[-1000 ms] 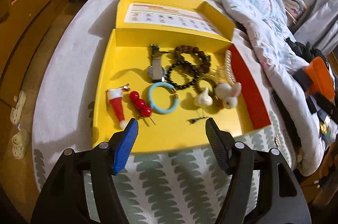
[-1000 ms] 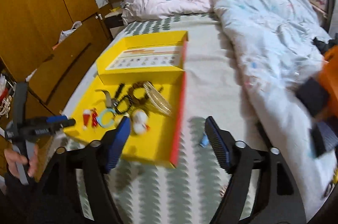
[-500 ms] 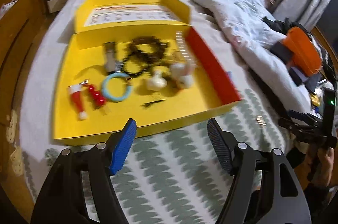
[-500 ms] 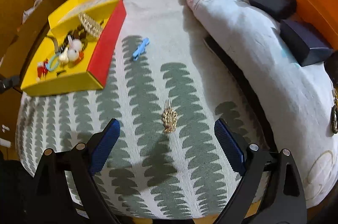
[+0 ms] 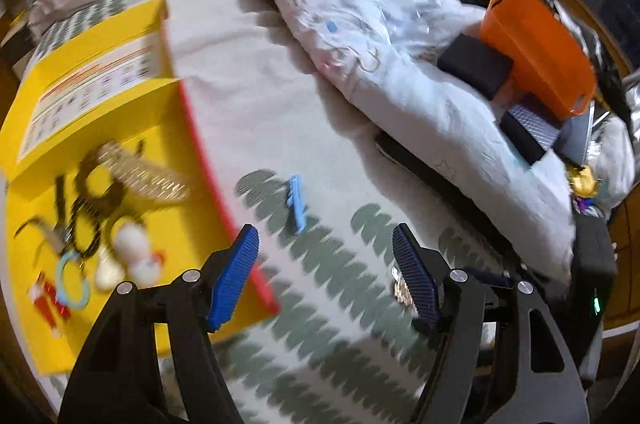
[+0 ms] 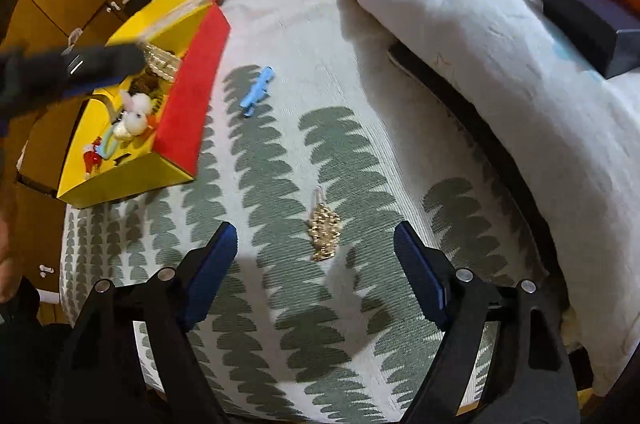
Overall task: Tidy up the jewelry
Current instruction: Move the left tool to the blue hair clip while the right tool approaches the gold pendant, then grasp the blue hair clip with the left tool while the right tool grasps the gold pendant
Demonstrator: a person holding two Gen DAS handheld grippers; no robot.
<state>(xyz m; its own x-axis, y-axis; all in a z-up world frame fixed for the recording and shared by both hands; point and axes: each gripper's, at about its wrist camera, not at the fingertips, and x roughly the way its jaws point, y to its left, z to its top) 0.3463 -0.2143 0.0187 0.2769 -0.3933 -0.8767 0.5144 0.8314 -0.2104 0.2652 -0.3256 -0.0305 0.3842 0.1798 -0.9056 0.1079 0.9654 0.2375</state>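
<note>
Right wrist view is filled mostly by the bedspread [image 6: 360, 72] with its green leaf pattern. The right gripper [image 6: 316, 256] is pointed down at it, and its jaws, which have just been closing a little, are seen wide apart with nothing pressed between the pads. A gold chain piece [image 6: 325, 230] is lying on the cloth between the two fingers, a little ahead of the tips and not touched by them. A blue hair clip [image 6: 257, 91] is found further ahead and slightly to the left. The yellow box [image 6: 132, 180] with a red side flap is placed well ahead on the left; beads, white pompom pieces and a light blue ring can be made out inside it, though they are blurred.

In the left wrist view the left gripper [image 5: 325, 270] is also held open and empty above the bedspread. The blue hair clip [image 5: 297, 202] is seen just ahead between its fingers, and the yellow box [image 5: 188, 220] is beside and partly behind the left finger. A crumpled duvet [image 5: 360, 24] is lying ahead on the right, with an orange basket [image 5: 536, 44] on it.
</note>
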